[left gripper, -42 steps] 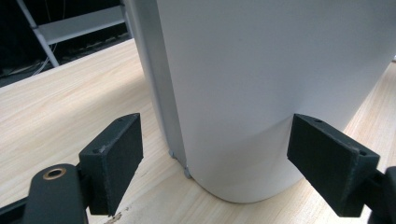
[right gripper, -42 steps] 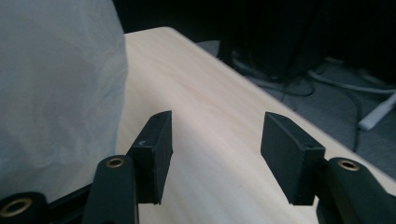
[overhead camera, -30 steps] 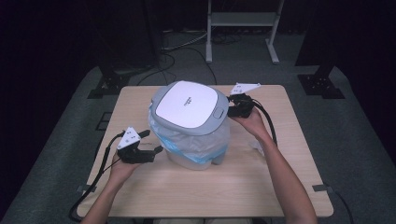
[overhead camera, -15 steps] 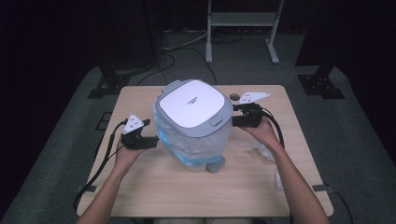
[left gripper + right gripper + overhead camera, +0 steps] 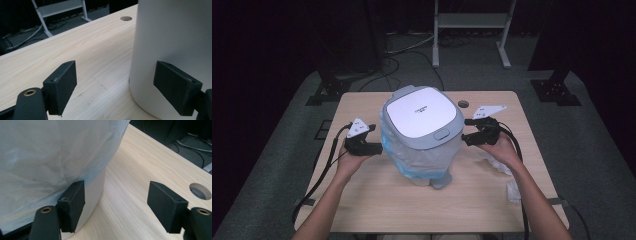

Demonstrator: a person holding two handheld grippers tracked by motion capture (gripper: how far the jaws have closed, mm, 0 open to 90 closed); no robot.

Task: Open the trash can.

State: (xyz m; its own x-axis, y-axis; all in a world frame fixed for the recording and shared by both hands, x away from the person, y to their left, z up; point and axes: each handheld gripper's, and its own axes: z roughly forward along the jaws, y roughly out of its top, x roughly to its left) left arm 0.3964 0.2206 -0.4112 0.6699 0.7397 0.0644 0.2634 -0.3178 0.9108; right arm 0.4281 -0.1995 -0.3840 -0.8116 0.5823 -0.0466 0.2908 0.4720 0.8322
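Two grippers flank a white bin (image 5: 424,145) that stands on the tabletop (image 5: 377,200), its grey-rimmed lid (image 5: 422,116) shut and a pale plastic liner (image 5: 412,150) draped down its outside. The left gripper (image 5: 371,147) sits just beside the bin's wall, jaws spread wide; in the left gripper view (image 5: 117,85) one jaw lies in front of the bin's smooth white side and the other hangs over bare wood, with nothing pinched between them. The right gripper (image 5: 468,137) faces the bin's opposite side and its jaws have just been opening; in the right gripper view (image 5: 116,205) they stand wide apart, one jaw close against the bin below the liner's hem, gripping nothing. A crumpled bit of plastic (image 5: 513,191) lies behind the right gripper, near the forearm.
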